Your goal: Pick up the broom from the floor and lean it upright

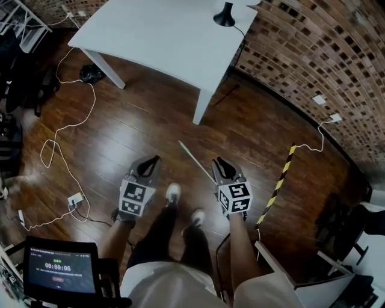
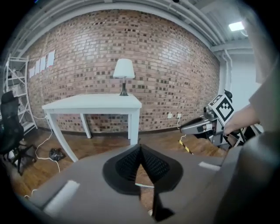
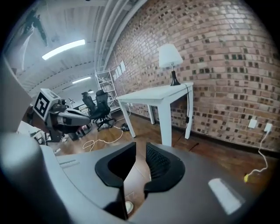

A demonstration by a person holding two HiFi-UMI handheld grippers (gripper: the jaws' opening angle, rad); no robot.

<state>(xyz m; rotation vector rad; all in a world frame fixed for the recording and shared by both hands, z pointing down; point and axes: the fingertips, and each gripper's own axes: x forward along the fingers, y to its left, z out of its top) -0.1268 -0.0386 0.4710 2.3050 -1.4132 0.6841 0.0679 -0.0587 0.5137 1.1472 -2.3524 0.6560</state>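
Note:
A thin pale rod, which looks like the broom's handle, lies slantwise on the dark wooden floor between my two grippers; no broom head shows. My left gripper hangs to its left above the floor, jaws shut with the tips touching and nothing in them. In the left gripper view a short piece of the pale rod shows through the gap below the tips. My right gripper hangs just right of the rod's near end, open and empty, with bare floor showing between its jaws in the right gripper view.
A white table with a lamp stands ahead against a curved brick wall. White cables loop over the floor at left. A yellow-black striped bar lies at right. The person's shoes are below the grippers.

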